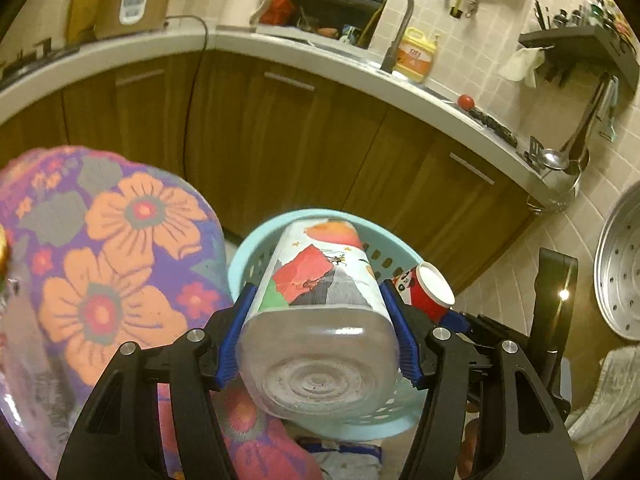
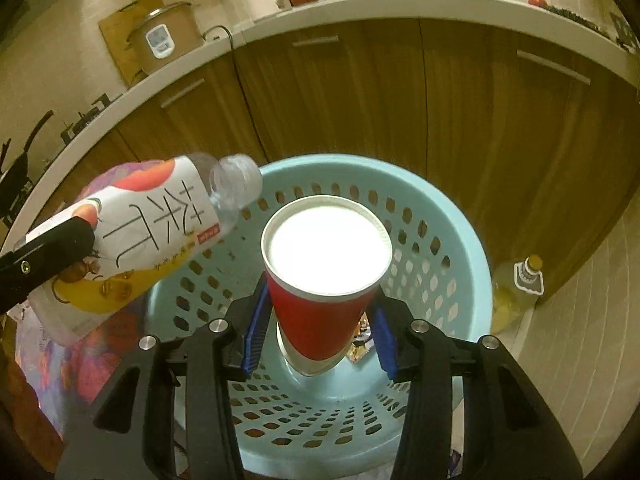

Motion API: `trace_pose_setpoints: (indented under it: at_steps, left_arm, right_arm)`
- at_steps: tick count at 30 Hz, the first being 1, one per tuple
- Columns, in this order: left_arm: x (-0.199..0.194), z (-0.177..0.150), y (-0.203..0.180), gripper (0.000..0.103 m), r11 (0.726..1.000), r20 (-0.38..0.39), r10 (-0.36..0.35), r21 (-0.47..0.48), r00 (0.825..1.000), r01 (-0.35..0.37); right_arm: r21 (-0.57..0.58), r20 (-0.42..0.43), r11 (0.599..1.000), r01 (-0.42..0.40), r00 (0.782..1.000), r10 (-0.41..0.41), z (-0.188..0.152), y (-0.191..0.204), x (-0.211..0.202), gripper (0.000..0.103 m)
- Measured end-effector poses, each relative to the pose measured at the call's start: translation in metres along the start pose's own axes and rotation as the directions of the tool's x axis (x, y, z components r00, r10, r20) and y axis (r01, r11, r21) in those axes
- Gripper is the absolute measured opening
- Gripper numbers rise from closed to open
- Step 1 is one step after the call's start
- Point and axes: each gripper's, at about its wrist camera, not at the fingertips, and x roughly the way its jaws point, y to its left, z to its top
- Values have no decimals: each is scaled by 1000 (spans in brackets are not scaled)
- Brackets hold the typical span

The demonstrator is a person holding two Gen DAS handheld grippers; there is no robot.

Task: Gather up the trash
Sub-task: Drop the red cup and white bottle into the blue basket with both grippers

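Note:
My left gripper [image 1: 318, 312] is shut on an empty plastic tea bottle [image 1: 320, 292] with a colourful label, held bottom toward the camera, neck pointing into the light blue perforated basket [image 1: 256, 256]. In the right wrist view the bottle [image 2: 152, 224] hangs over the basket's left rim. My right gripper [image 2: 318, 320] is shut on a red paper cup [image 2: 320, 308] with a white inside, held upright over the middle of the basket [image 2: 440, 216]. The cup also shows in the left wrist view [image 1: 428, 288]. A snack wrapper [image 2: 360, 346] lies on the basket floor.
A floral cloth [image 1: 116, 256] covers something left of the basket. Wooden cabinets [image 1: 280, 132] and a white counter [image 1: 400, 76] with sink stand behind. An oil bottle [image 2: 516, 288] stands on the floor to the right. A steel steamer tray [image 1: 624, 264] hangs at right.

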Motion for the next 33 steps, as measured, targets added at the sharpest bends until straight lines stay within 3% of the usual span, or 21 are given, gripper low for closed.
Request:
trace_pose_setpoints:
  at_steps: [7,9,18,30,33]
  left_arm:
    - [5,-4,4,61,1000,-18,-27,-9,999,27]
    - [3,-4,1,61,1000,-10,-20,6,1000,20]
    - [-26,-1,-8,62,999,49,-19,44,999,17]
    - [-99,-7,1,62,998,168,0,58,986,-10]
    - [-130,-11,13,69,998,224,24,44,974,-35]
  right_arm:
    - [4,-40,1000,4,999,-3,-2,-1,12,48]
    - [7,-40,1000,5,999,-4,-4,-2,12,54]
    - [-11,-11,1000,2,1000,-2,-1,1,-4,55]
    - [-115,44,992,-52,997,57,3,53,-37,55]
    - [-166,68,983,-83,993,96,4,79,-50,55]
